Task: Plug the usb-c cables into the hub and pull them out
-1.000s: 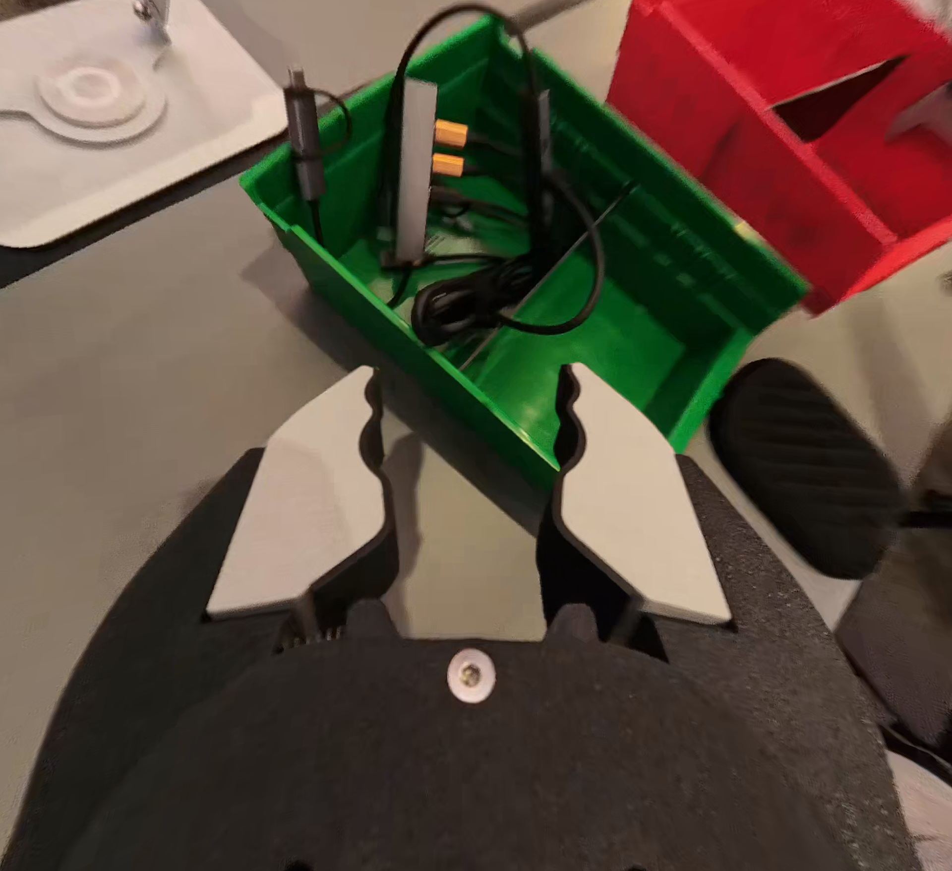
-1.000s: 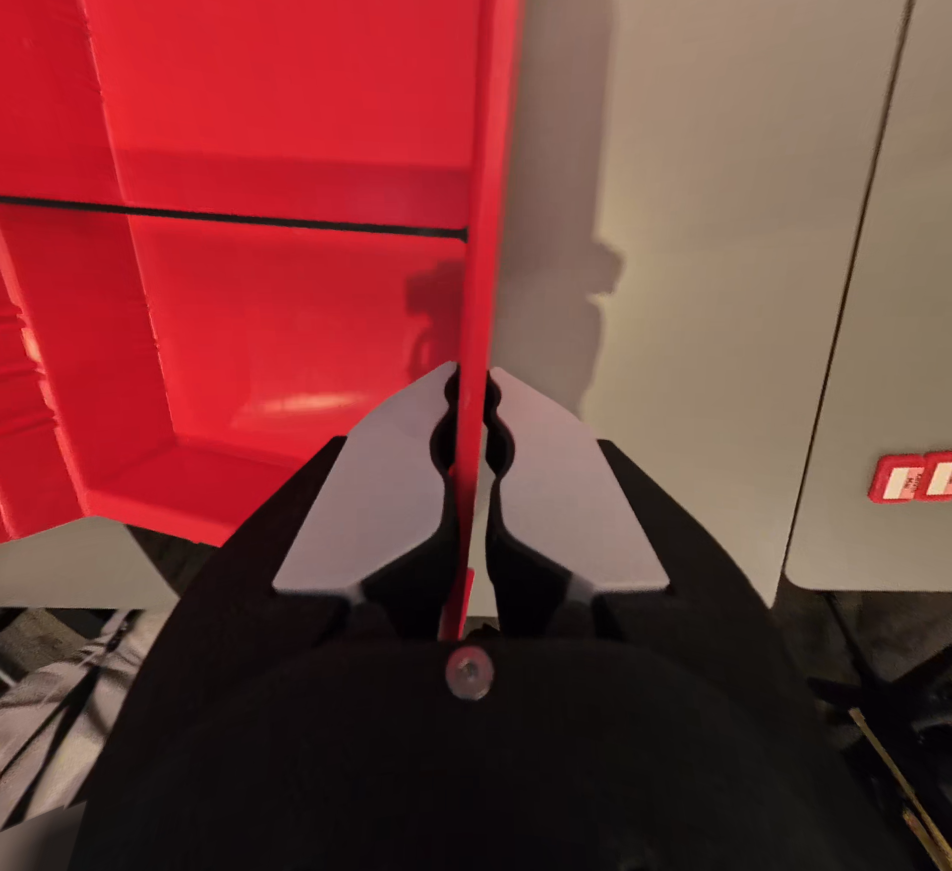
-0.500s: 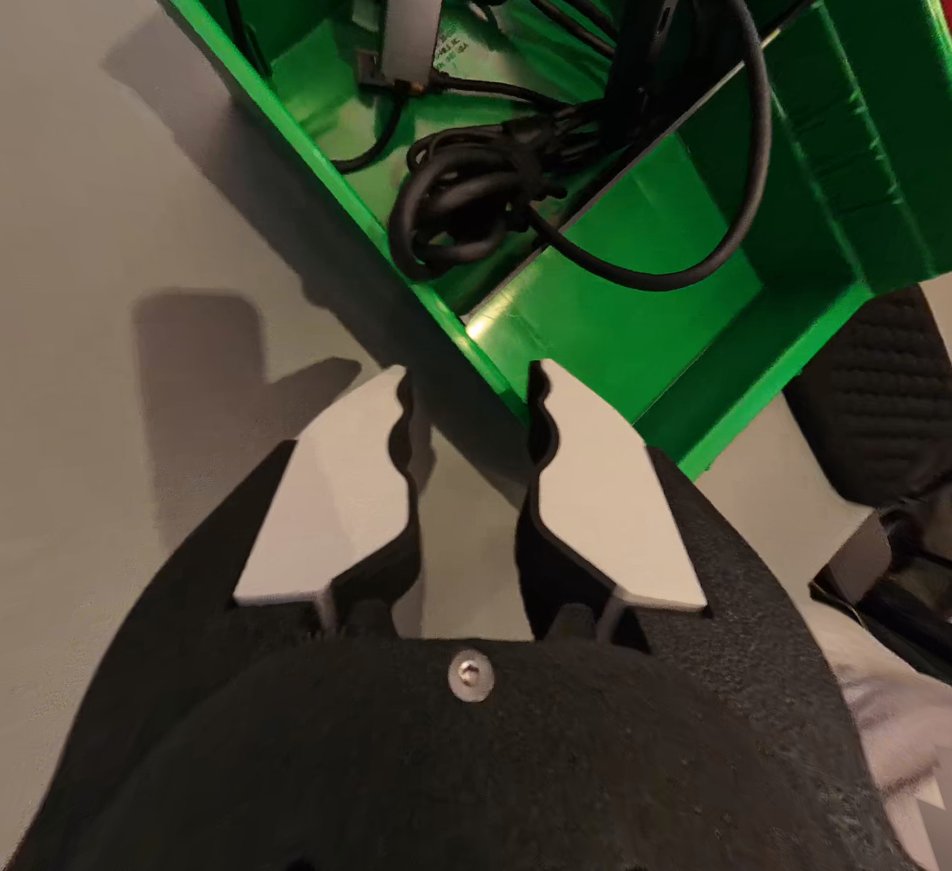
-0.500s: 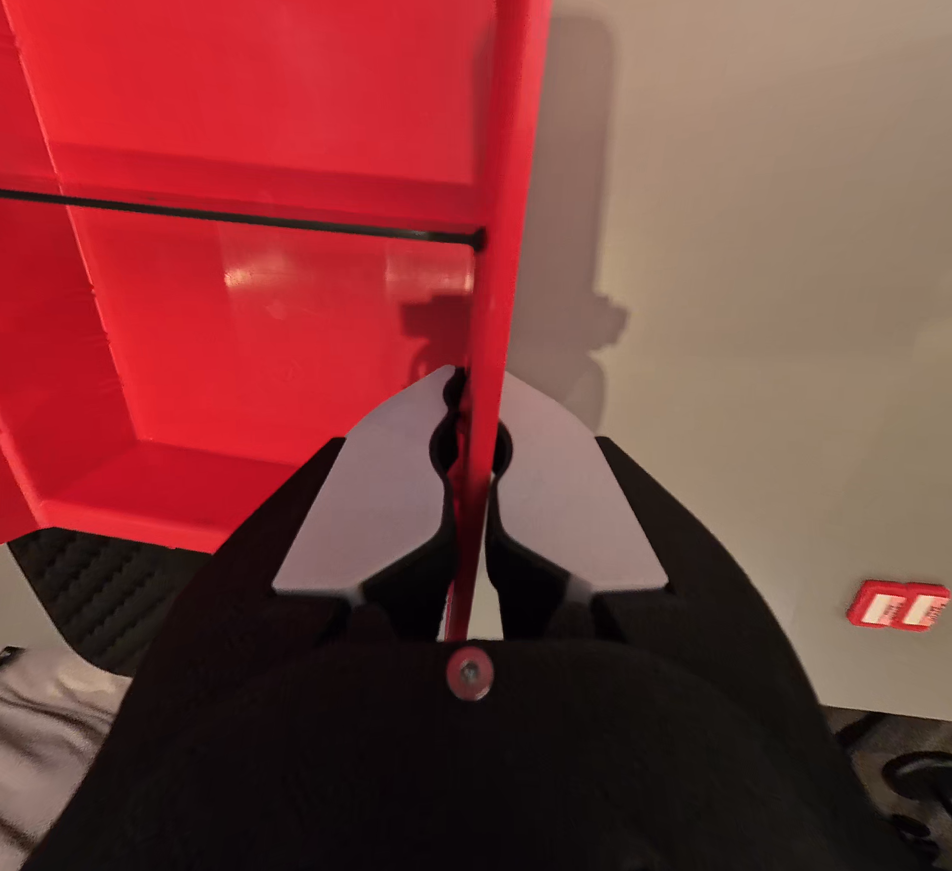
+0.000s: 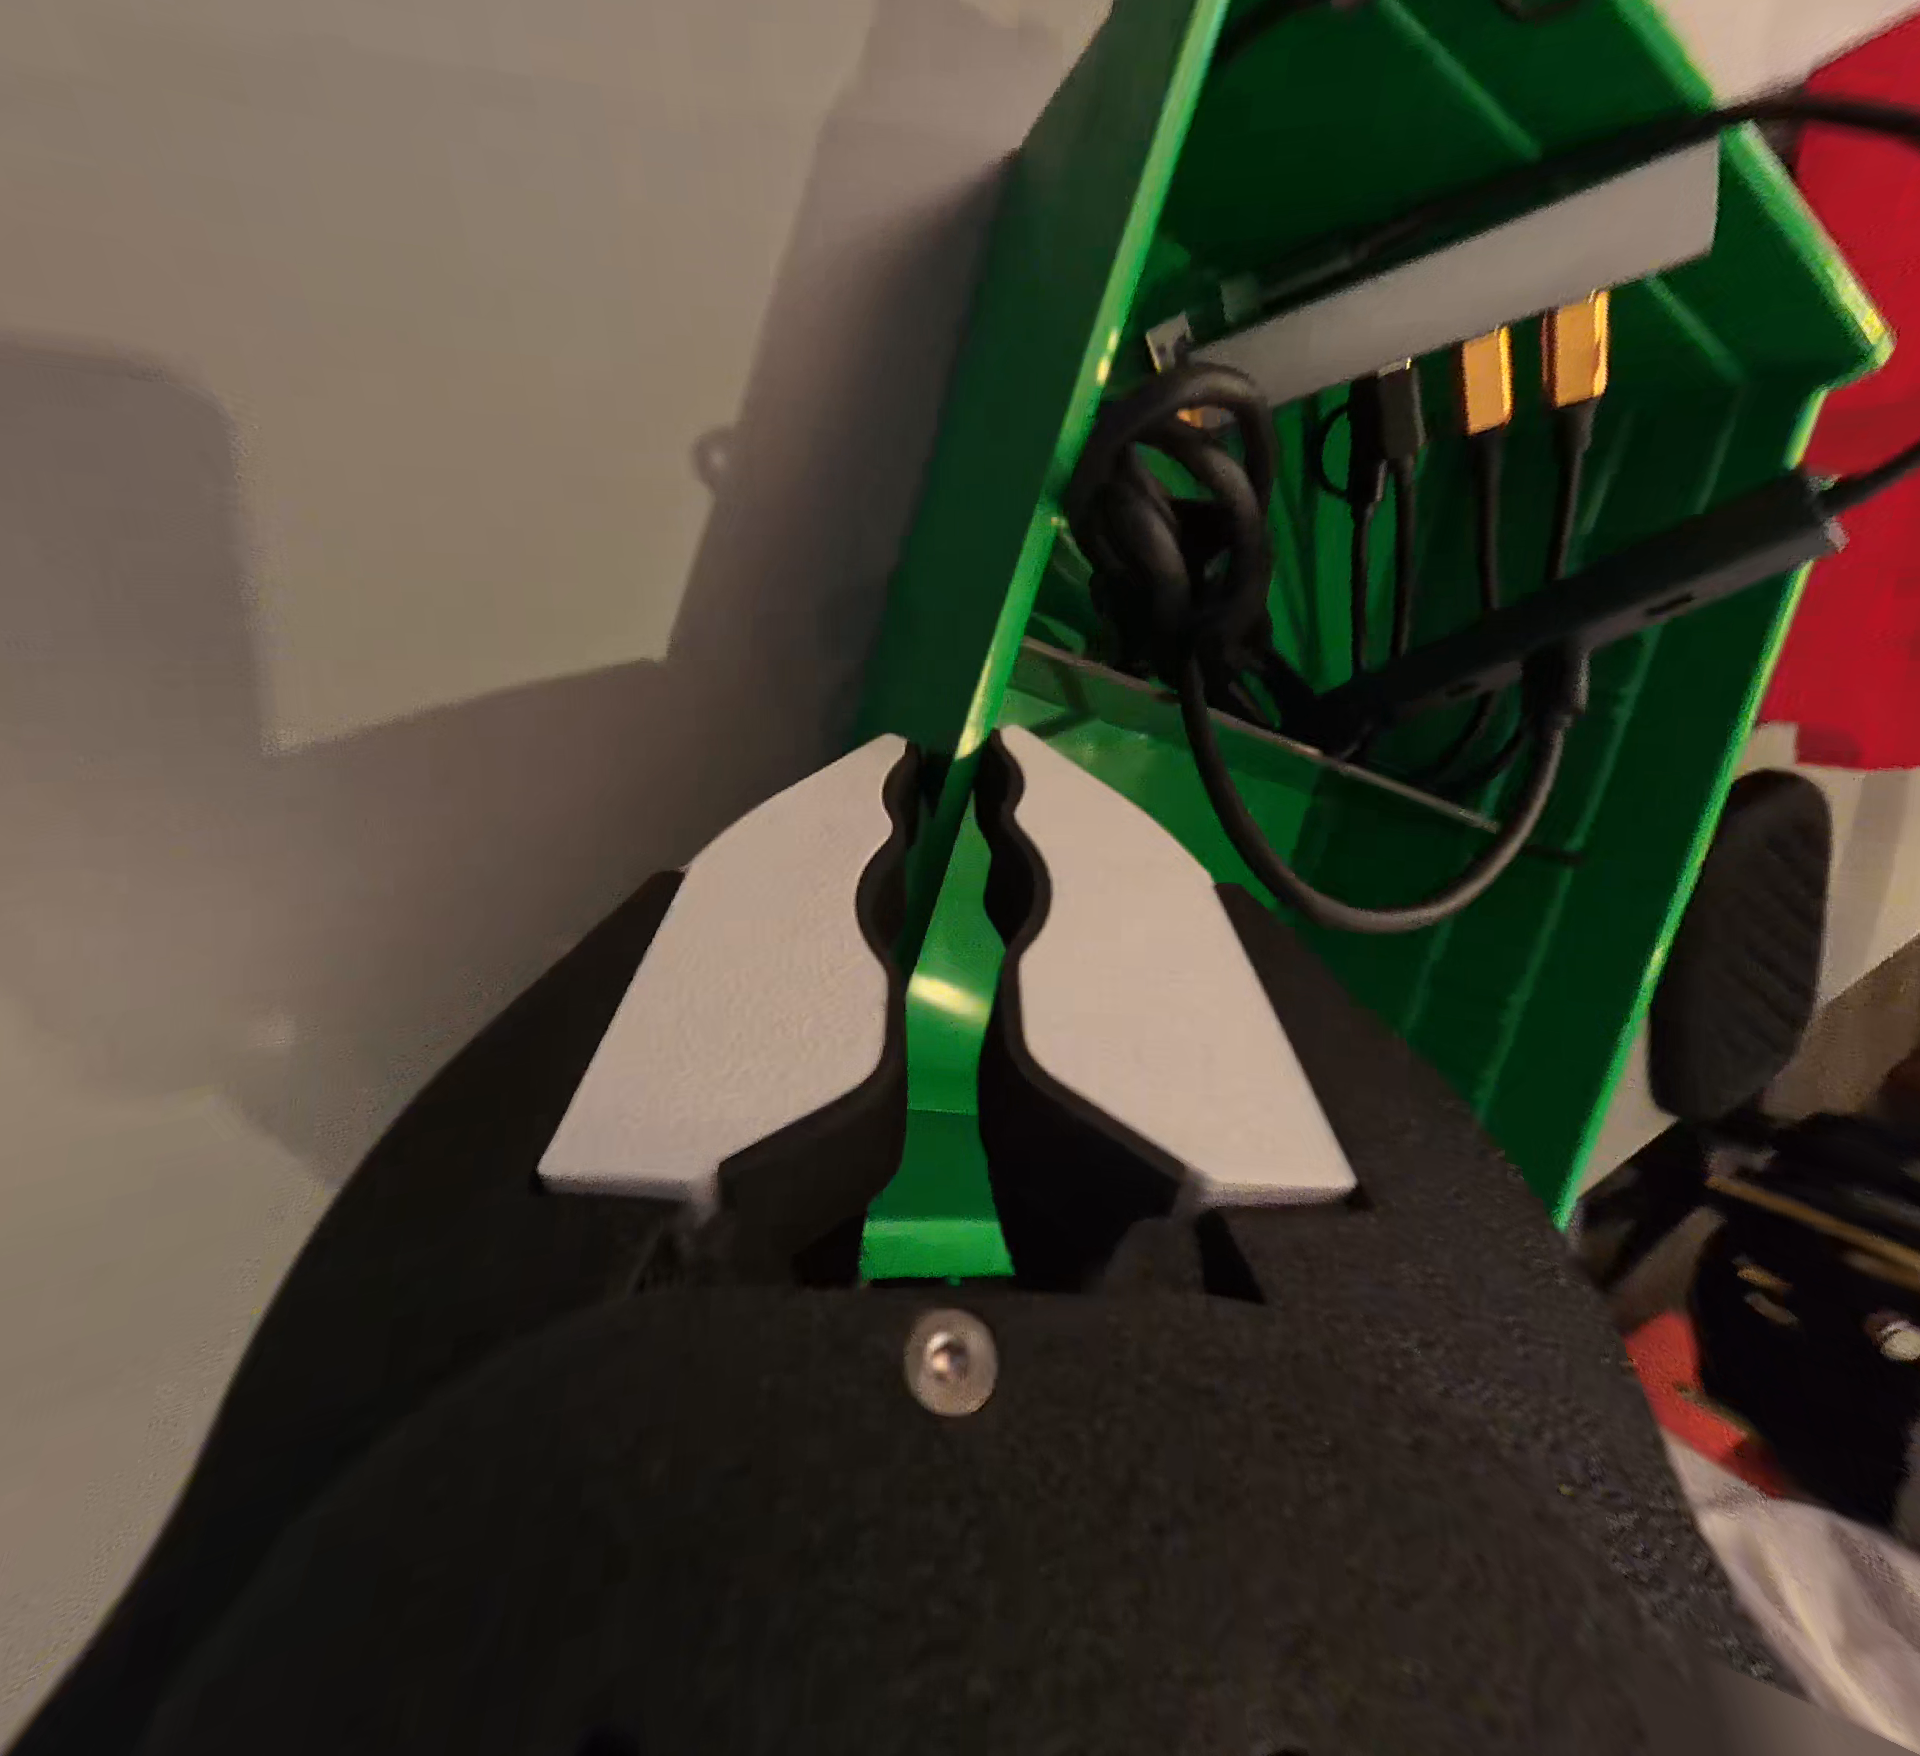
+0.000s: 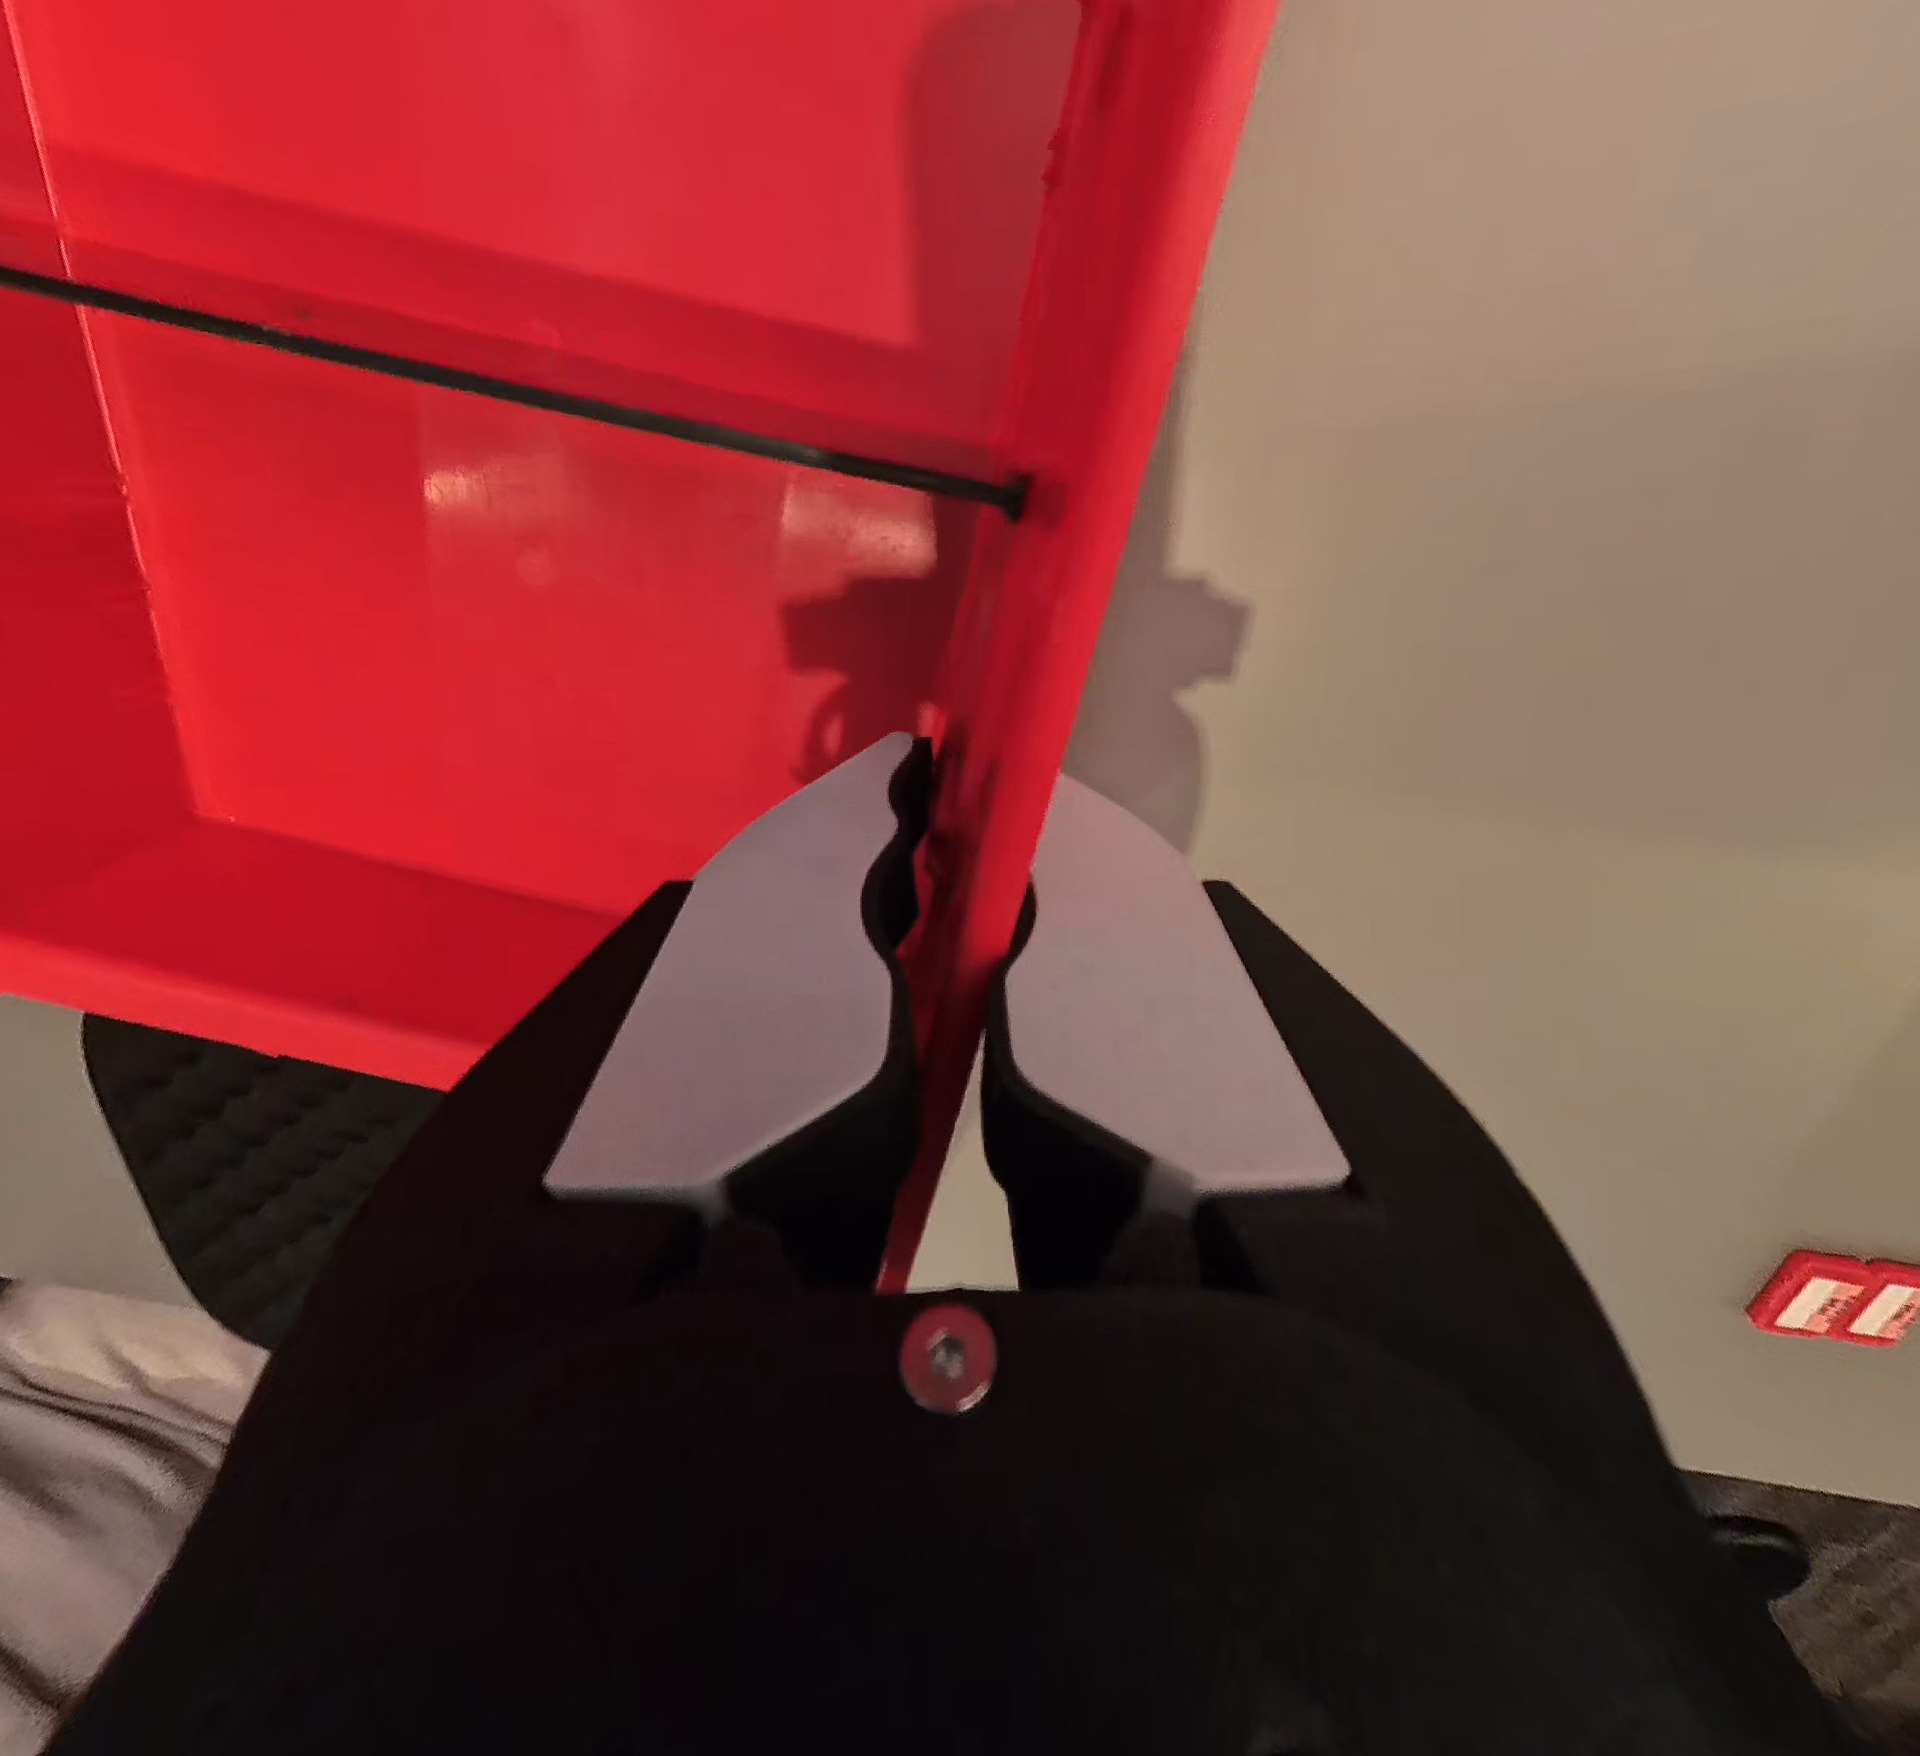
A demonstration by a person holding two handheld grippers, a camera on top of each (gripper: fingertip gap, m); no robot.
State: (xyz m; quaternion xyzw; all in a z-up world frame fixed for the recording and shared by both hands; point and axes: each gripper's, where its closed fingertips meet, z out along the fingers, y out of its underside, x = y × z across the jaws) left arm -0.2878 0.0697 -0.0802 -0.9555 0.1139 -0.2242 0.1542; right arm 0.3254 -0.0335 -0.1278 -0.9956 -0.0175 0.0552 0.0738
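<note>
Fingers of the left gripper pinch the green bin wall; hub at 1 o'clock. Right gripper pinches the red bin wall.

Green bin beside red bin.

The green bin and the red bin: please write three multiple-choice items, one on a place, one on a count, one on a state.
1. Where do the hubs and cables lie?
A. green bin
B. red bin
C. table

2. How many orange plugs sit in the silver hub?
A. one
B. two
C. four

3. The left gripper is:
A. open above the table
B. shut on a cable
C. shut on the green bin's wall

Answers:
1 A, they show inside it.
2 B, two stand side by side.
3 C, the wall passes between its fingers.
</note>
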